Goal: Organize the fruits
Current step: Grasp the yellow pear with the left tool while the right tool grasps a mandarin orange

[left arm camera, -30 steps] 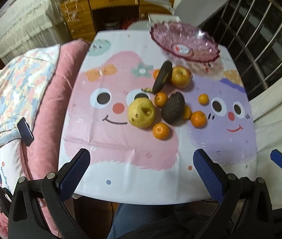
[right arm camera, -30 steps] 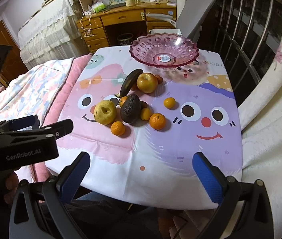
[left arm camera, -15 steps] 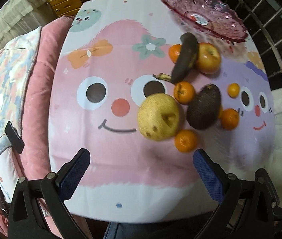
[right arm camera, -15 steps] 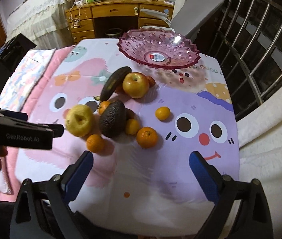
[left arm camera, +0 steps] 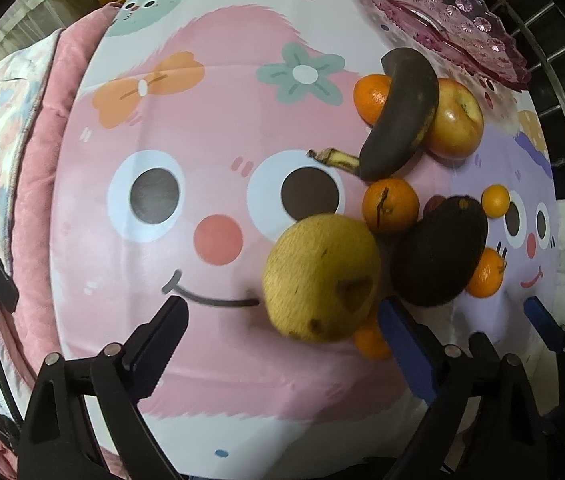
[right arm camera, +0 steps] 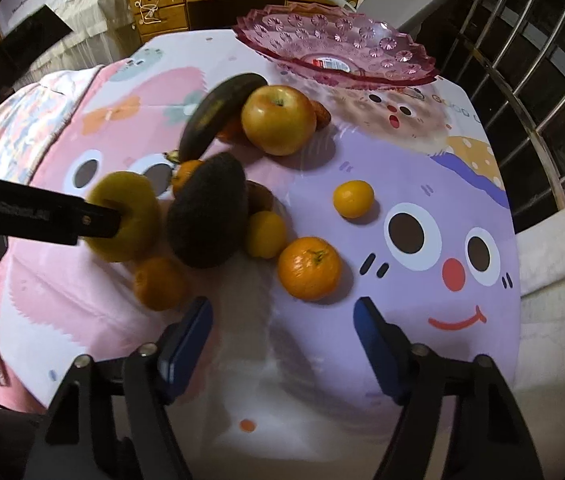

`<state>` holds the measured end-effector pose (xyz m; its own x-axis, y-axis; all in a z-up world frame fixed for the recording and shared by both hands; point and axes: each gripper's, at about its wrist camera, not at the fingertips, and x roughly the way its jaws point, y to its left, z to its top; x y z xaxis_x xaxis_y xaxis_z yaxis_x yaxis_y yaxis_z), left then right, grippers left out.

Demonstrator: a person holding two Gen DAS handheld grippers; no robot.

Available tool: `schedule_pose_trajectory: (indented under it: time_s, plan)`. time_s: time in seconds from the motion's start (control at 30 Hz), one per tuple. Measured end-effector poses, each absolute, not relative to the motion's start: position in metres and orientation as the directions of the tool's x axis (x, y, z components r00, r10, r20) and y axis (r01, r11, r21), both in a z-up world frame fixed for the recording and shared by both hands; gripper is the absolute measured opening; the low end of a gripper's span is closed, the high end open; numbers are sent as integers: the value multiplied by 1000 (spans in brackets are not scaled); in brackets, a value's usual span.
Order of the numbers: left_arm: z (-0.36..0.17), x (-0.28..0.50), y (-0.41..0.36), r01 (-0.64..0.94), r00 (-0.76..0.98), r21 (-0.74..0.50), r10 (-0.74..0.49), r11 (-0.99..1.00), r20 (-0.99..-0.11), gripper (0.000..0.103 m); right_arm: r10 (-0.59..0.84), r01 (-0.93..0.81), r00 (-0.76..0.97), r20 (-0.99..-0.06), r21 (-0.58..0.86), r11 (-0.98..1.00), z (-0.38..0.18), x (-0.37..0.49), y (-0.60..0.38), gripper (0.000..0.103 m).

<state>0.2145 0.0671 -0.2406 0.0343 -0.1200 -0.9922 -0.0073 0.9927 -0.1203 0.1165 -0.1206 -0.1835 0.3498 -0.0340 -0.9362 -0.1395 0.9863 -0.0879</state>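
While both tools (left arm camera: 282,328) (right arm camera: 282,328) gape empty: one pear (left arm camera: 322,276), one avocado (left arm camera: 438,252), one apple (right arm camera: 278,120), one banana (left arm camera: 402,116).

**Fruit Count on the Surface**

One yellow pear (left arm camera: 320,278), one dark avocado (left arm camera: 440,250), one blackened banana (left arm camera: 402,116), one apple (right arm camera: 278,114), one pink glass bowl (right arm camera: 334,50). At least six small orange citrus fruits (right arm camera: 309,268); some are partly hidden.

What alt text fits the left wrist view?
Open left gripper reaches toward a yellow pear on a cartoon tablecloth. Beyond lie an avocado, oranges, a dark banana, an apple and a pink bowl.
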Motion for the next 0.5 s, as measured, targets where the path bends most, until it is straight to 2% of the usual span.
schedule_pose_trajectory:
  time_s: [0.1,0.27,0.4,0.5]
  plan:
    - [-249,220,67,-18,19,-136,-135,991,-991,86,-53,-160,351,-935,-116,980,-193,125,-125,65]
    - [-262,224,65,-51,-10,-198,-199,979,-980,85,-46,-205,334,-941,-120,971,-209,135,-130,59]
    - [-273,226,66,-88,-29,-244,-247,966,-969,70,-23,-231,314,-949,-99,968,-217,142,-132,54]
    - [-276,225,66,-109,-29,-262,-266,959,-963,67,-2,-253,323,-946,-88,963,-218,145,-133,54]
